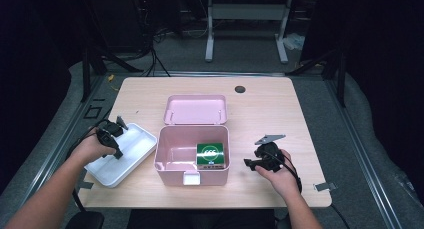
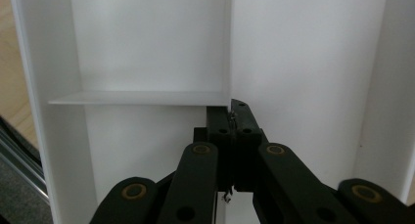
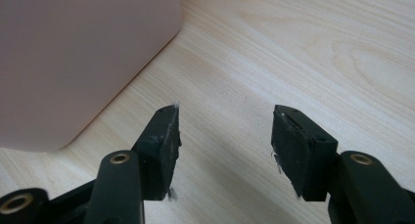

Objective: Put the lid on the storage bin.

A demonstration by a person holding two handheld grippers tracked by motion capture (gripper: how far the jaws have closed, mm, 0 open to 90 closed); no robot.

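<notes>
Left gripper (image 2: pixel 230 117) is clamped on the thin partition (image 2: pixel 229 48) of the white tray (image 1: pixel 121 154), apparently at its cross-divider. Right gripper (image 3: pixel 225 136) hovers open beside the pink box (image 1: pixel 192 154), holding nothing.

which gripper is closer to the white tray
Left. The left gripper is over the white tray, jaws shut on its thin divider wall. The right gripper sits beyond the pink box, jaws open.
</notes>
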